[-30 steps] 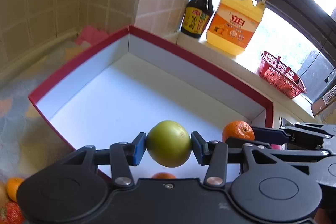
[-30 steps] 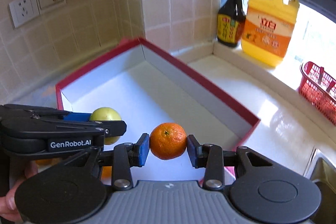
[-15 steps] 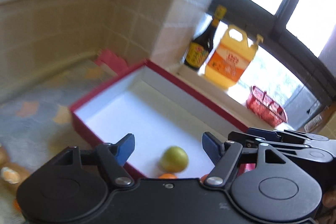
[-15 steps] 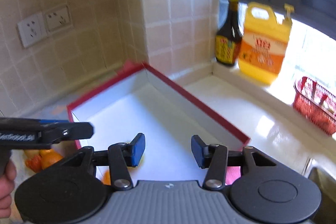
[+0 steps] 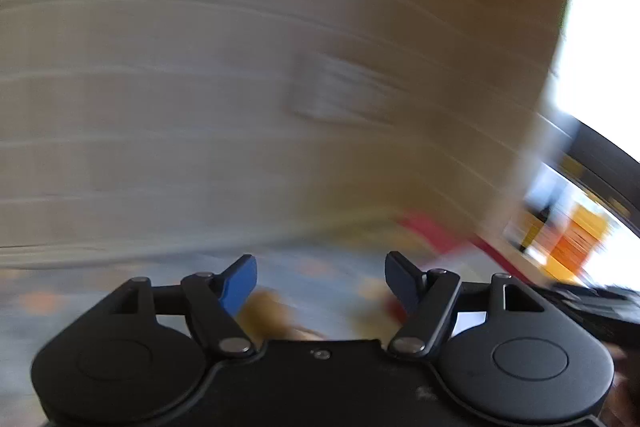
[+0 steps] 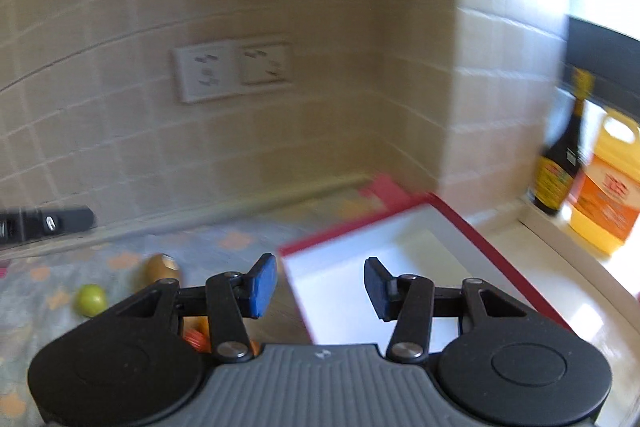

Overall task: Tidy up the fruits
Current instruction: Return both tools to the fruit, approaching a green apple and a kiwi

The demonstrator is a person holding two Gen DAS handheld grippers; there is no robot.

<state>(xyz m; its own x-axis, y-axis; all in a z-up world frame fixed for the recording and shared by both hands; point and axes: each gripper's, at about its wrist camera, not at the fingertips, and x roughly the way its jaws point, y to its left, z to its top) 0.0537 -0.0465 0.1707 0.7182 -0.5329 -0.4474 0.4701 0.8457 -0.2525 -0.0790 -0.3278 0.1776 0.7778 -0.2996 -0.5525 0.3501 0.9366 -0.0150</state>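
My left gripper (image 5: 320, 283) is open and empty; its view is heavily blurred, facing the tiled wall above the patterned cloth. My right gripper (image 6: 320, 287) is open and empty, over the left edge of the red-rimmed white box (image 6: 460, 217). On the cloth left of the box lie a small green fruit (image 6: 91, 299), a brownish fruit (image 6: 158, 269), and orange fruit (image 6: 196, 335) partly hidden behind the right gripper's finger. The fruit inside the box is hidden. A blurred brownish fruit (image 5: 268, 311) and the box rim (image 5: 436, 233) show in the left wrist view.
A tiled wall with a double socket (image 6: 232, 71) stands behind. A dark sauce bottle (image 6: 560, 163) and a yellow detergent jug (image 6: 608, 187) stand on the sill at right. The other gripper's tip (image 6: 44, 225) shows at the left edge.
Both grippers let go of their fruit over the box, opened, and have swung left and up, away from the box toward the cloth and wall.
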